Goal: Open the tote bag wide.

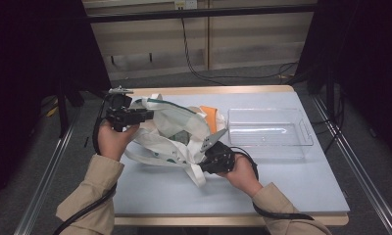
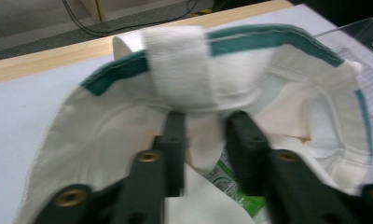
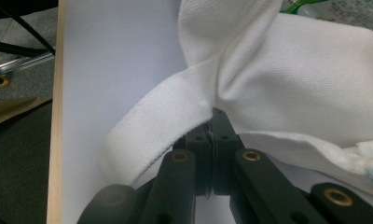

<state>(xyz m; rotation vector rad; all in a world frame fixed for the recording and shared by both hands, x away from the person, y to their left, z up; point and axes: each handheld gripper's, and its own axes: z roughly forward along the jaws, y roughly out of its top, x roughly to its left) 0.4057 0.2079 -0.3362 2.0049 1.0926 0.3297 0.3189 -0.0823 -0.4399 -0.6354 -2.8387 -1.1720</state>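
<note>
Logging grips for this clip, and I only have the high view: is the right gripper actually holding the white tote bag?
Observer: Yes. The right gripper is shut on the tote bag, pinching white fabric beside its handle strap.
Operator: And the left one?
Observer: The left gripper has a fold of the green-trimmed rim between its jaws, seemingly pinched, just under the other handle.
Operator: Anything inside?
Observer: A green printed packet lies in the bag.

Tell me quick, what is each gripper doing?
Left gripper: jaws partly apart around the white bag's rim; a firm pinch cannot be told.
Right gripper: shut on the bag's white strap.
</note>
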